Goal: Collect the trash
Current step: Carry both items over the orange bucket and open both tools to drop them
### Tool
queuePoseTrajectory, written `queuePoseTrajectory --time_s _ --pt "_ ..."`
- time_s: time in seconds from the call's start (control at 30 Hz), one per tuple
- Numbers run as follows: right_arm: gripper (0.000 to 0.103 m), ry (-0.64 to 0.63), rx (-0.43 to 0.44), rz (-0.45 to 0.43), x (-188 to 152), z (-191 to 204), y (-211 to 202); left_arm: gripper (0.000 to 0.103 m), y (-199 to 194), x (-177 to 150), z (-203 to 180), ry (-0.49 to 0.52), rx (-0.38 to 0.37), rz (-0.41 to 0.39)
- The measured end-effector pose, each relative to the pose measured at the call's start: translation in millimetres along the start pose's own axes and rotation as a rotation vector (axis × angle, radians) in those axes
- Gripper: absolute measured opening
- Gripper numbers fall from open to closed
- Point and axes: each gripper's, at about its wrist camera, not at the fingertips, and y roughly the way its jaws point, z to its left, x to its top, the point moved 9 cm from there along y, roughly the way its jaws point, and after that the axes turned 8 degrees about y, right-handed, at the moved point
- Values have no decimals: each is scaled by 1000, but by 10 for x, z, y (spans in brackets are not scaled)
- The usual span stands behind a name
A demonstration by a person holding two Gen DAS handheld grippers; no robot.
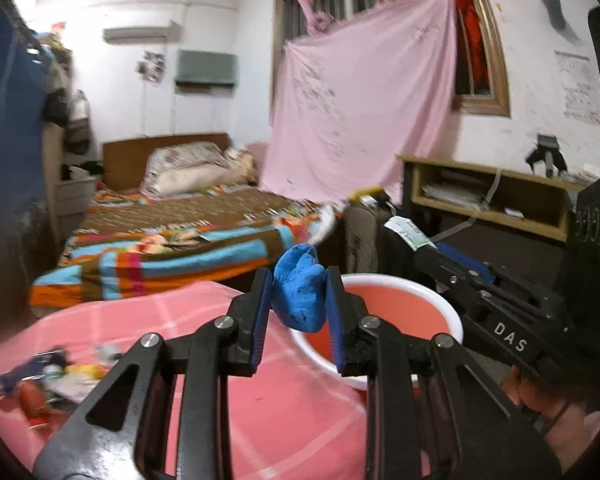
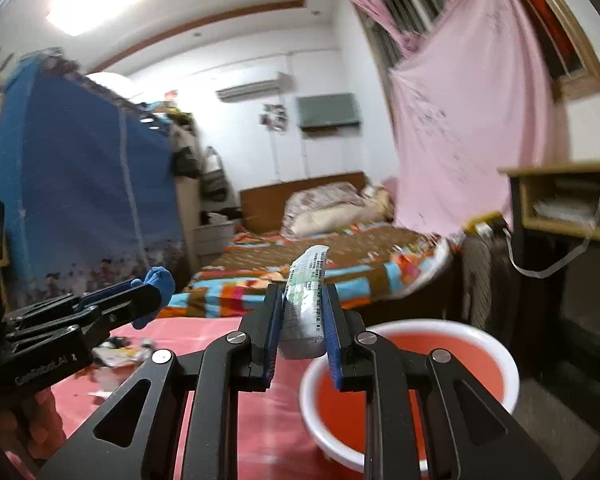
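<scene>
Not much readable from my end. In the left wrist view, white caps "DAS" stand on the black body of the right gripper (image 1: 410, 236), on the side facing the cam. In the right wrist view, the left gripper (image 2: 156, 292) has a pale printed word on its body w/ a "2" at the end; the word itself is too blurred to make out. The printed packet (image 2: 306, 304) between the right gripper's jaws carries rows of small dark print and green bands, too small to read. Nothing else legible in either view.
</scene>
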Motion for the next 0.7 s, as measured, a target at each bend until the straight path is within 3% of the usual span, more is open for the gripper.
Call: queuePoseTrajectory --time_s 0.17,0.27,0.5,0.7 --pt "18 61 -68 56 -141 -320 92 7 449 -109 -219 -6 -108 121" --pt "18 86 -95 99 -215 -436 172 7 690 -208 -265 -50 -135 207" --pt "19 148 -132 168 -378 -626 241 7 1052 -409 -429 -109 -180 340" --pt "19 190 -146 207 -443 -745 316 8 1224 -535 -443 -178 -182 408"
